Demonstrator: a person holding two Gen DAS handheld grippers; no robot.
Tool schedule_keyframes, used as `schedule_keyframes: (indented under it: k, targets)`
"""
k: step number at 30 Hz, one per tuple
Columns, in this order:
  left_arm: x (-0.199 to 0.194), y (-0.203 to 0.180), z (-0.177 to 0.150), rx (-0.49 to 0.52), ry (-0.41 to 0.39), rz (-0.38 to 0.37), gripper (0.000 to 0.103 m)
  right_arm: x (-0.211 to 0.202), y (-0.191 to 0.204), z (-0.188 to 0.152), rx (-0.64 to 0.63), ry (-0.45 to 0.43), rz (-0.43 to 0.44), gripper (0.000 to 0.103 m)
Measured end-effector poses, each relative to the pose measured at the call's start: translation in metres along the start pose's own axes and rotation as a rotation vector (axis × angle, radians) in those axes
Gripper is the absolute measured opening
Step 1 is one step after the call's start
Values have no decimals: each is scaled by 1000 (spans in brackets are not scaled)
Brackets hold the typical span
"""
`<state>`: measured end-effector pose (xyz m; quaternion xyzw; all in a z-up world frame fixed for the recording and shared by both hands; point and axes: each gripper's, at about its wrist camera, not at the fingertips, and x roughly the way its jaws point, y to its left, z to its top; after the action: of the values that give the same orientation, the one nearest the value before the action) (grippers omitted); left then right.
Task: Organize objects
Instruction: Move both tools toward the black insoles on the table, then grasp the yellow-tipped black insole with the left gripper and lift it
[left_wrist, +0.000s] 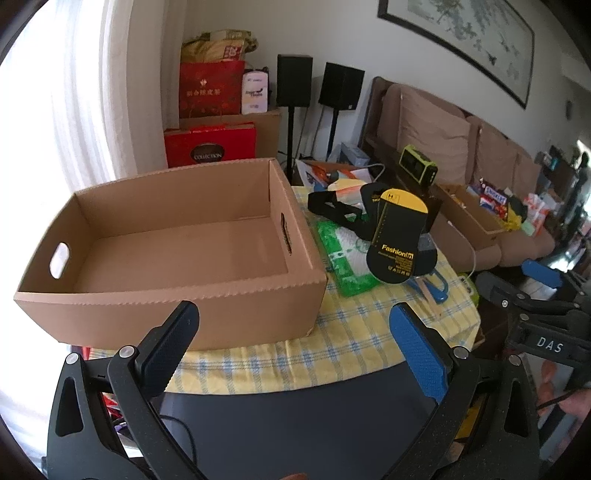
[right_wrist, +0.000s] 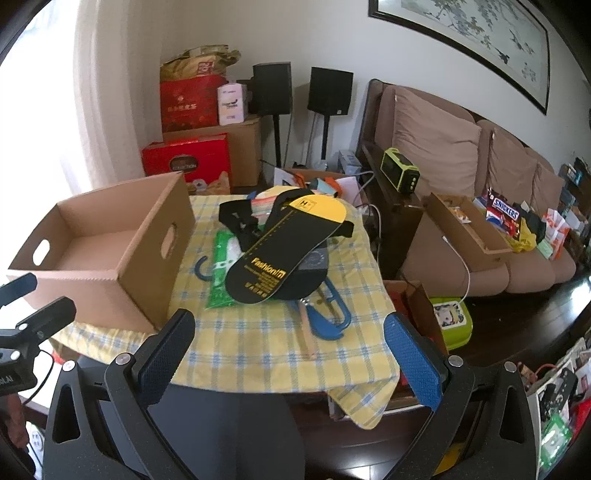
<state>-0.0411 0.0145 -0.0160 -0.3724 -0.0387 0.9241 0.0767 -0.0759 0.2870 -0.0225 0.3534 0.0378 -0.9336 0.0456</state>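
Observation:
An empty cardboard box (left_wrist: 177, 251) (right_wrist: 110, 254) with handle cut-outs stands on the yellow checked tablecloth (left_wrist: 351, 332) (right_wrist: 266, 339). To its right lies a pile: a black and yellow insole pack (left_wrist: 397, 236) (right_wrist: 288, 247), a black strap (left_wrist: 332, 208) (right_wrist: 236, 218), a green packet (left_wrist: 343, 254) (right_wrist: 221, 273) and a blue hanger (left_wrist: 432, 286) (right_wrist: 328, 314). My left gripper (left_wrist: 295, 314) hovers open at the table's near edge, in front of the box. My right gripper (right_wrist: 290, 325) is open too, just short of the pile. Neither holds anything.
A brown sofa (right_wrist: 461, 177) with an open box of snacks (right_wrist: 472, 229) runs along the right. Red gift boxes (right_wrist: 188, 158), cartons and two black speakers (right_wrist: 328, 92) stand behind the table. A green lidded container (right_wrist: 450, 321) sits on the floor by the table.

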Motion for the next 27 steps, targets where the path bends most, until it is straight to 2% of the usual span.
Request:
schedule_keyframes:
  k: [9,12,21,27]
  targets:
    - [26,-13,10,10,18,-21,103,27,-38,19,51,15,-11,103]
    - [34,-24,11,33,33,-55,103,36,-52,27,80,19,7,103]
    - [56,-61,18,94,39,-175,103,64,-89,57,172,47,81,103]
    - [77,-81,21,122,62,-206,103,91,-100,66,232,87,190,102]
